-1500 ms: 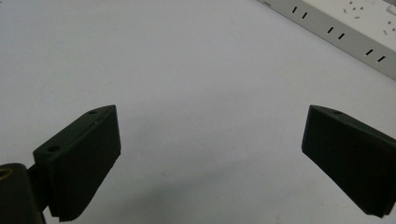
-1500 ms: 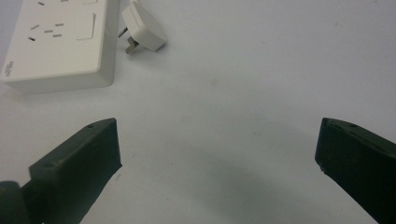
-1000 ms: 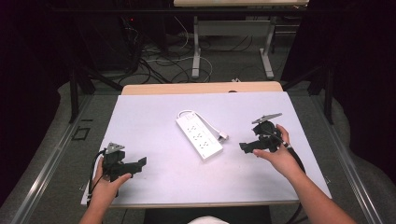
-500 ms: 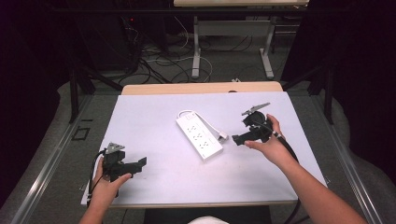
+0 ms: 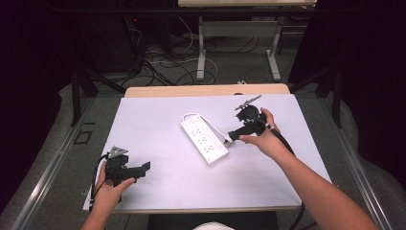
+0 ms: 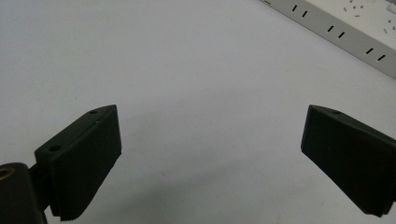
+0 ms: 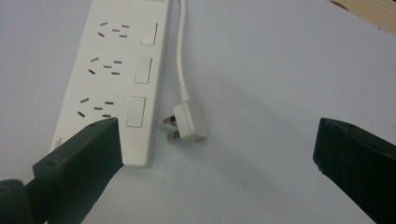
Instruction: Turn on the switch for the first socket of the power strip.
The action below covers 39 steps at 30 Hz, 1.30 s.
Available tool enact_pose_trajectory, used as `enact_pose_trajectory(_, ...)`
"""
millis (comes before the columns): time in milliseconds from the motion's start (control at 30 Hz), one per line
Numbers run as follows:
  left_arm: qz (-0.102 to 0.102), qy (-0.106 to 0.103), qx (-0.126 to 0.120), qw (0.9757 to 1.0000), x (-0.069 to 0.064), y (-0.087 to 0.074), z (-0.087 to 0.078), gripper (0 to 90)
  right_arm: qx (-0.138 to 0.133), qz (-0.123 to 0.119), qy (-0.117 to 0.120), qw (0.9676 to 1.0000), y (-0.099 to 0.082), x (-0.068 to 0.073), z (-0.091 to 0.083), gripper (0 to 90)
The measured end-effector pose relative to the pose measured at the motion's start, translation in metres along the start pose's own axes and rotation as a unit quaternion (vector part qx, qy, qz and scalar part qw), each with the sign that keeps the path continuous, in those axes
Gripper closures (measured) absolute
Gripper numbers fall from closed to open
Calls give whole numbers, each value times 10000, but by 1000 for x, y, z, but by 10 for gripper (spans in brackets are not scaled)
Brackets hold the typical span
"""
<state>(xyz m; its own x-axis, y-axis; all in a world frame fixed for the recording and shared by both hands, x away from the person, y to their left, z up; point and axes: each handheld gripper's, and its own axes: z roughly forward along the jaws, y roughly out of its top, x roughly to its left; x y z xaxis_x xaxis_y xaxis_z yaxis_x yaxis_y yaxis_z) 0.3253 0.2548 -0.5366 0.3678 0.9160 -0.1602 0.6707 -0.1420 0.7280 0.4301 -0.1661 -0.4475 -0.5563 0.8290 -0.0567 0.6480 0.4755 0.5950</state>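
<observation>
The right gripper (image 5: 231, 136) has moved in from the right side of the bench (image 5: 158, 110) toward the middle, and now hangs just beside the power strip (image 5: 204, 138). The left gripper (image 5: 143, 167) has stayed near the front left corner. Both have their fingers wide open and hold nothing.

The power strip lies flat in the middle of the bench, turned at a slant. Its white cord (image 7: 181, 56) runs along one side and ends in a plug (image 7: 187, 122), which lies just beside the near end of the strip.

The strip looks like hard, smooth plastic. It is probably light and stiff, but a bit slippery. A good hold would be across its narrow width, near the middle. The cord is soft and will bend and drag. The plug is small and hard, so pinch its flat sides, not its metal pins.
</observation>
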Motion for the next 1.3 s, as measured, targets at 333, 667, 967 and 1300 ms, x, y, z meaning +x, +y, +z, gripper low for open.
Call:
enact_pose_trajectory(333, 5, -6, 6, 10000, 1, 0, 0, 48, 36, -35, 13, 10000, 24, 6, 10, 5)
enact_pose_trajectory(667, -19, -11, -7, 10000, 1, 0, 0, 48, 73, -61, 32, 9999, 43, 12, 21, 27)
enact_pose_trajectory(967, -28, -25, -9, 10000, 1, 0, 0, 48, 175, -16, 81, 9998, 58, 18, 30, 39)
enact_pose_trajectory(1300, -36, -26, -12, 10000, 2, 0, 0, 48, 287, -74, 176, 9994, 69, 28, 43, 73)
